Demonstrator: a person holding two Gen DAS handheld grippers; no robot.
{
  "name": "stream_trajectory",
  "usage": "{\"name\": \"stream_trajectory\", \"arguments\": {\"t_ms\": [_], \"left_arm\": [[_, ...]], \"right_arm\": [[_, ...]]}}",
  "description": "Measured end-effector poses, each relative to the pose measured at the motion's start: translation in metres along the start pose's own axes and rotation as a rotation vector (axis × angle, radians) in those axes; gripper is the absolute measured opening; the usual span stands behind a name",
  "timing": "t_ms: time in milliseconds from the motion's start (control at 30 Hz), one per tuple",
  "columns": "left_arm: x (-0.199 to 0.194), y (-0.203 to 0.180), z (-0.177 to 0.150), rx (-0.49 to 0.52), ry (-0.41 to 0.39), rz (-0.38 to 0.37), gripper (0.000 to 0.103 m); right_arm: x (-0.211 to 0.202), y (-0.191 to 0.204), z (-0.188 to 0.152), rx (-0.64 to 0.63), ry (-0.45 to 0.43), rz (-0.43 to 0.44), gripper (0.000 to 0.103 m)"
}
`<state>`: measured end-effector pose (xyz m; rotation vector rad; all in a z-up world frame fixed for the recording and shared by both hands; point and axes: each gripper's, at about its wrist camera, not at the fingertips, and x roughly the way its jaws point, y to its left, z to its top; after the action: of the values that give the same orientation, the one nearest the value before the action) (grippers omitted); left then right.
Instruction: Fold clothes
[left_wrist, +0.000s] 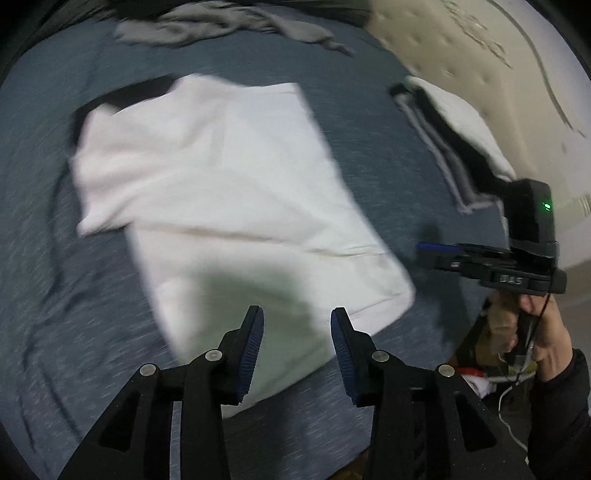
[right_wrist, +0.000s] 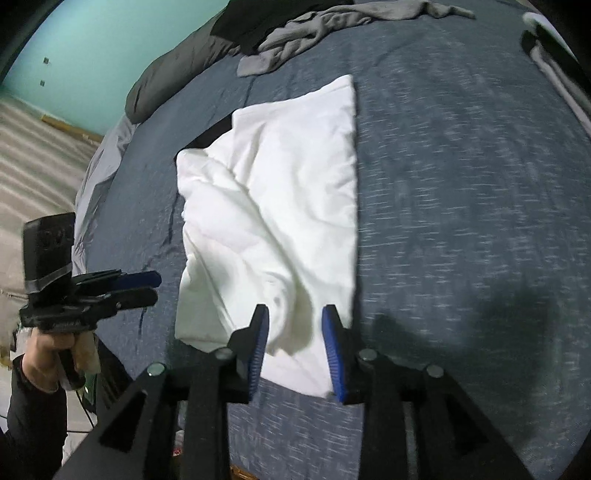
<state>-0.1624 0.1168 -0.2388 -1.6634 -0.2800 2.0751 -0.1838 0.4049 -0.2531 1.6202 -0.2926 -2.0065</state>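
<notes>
White folded cotton garment (right_wrist: 273, 221) lies flat on the bed's heathered blue-grey knit cover (right_wrist: 461, 221): roughly rectangular, soft creases, straight edge along its 3 o'clock side in the right wrist view, a black layer peeking out at its 11 o'clock corner. Left gripper (left_wrist: 297, 347): black plastic arms, ribbed blue pads, jaws apart, nothing between them, over the garment's near edge. Right gripper (right_wrist: 295, 350): same build, jaws apart, straddling the garment's near corner, pads not pressing on the cloth. Crumpled grey fabric piece (left_wrist: 221, 22) at 12 o'clock on the bed. Folded stack of black, grey and white clothes (left_wrist: 454, 140) at 2 o'clock in the left view, near the quilted cream mattress (left_wrist: 480, 48). Each view shows the other gripper side-on, held by a hand (left_wrist: 539, 328) in a dark sleeve. Both frames motion-blurred.
</notes>
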Motion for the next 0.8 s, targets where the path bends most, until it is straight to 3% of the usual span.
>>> {"name": "stream_trajectory", "arguments": {"t_ms": [67,233,467,500,567,600,667,800], "left_arm": [[-0.002,0.023,-0.01,-0.04,0.009,0.012,0.041],[0.002,0.061,-0.038,-0.097,0.042,0.009,0.041],[0.016,0.078,-0.057,-0.128,0.062,-0.048,0.041],[0.018,0.078,-0.058,-0.129,0.061,-0.058,0.041],[0.021,0.078,-0.06,-0.128,0.059,-0.069,0.04],[0.023,0.078,-0.061,-0.125,0.061,-0.075,0.037],[0.027,0.076,-0.061,-0.12,0.066,-0.087,0.009],[0.023,0.071,-0.06,-0.096,0.052,-0.085,0.005]], "right_arm": [[0.01,0.007,0.001,-0.021,0.021,-0.017,0.039],[0.031,0.014,0.001,-0.04,0.067,-0.056,0.039],[0.048,0.022,-0.001,-0.071,0.093,-0.127,0.038],[0.049,0.023,-0.002,-0.075,0.091,-0.13,0.035],[0.048,0.025,-0.002,-0.082,0.081,-0.125,0.013],[0.045,0.026,-0.002,-0.08,0.073,-0.116,0.01],[0.04,0.027,-0.001,-0.071,0.057,-0.096,0.006],[0.023,0.031,0.0,-0.067,0.035,-0.065,0.005]]}}
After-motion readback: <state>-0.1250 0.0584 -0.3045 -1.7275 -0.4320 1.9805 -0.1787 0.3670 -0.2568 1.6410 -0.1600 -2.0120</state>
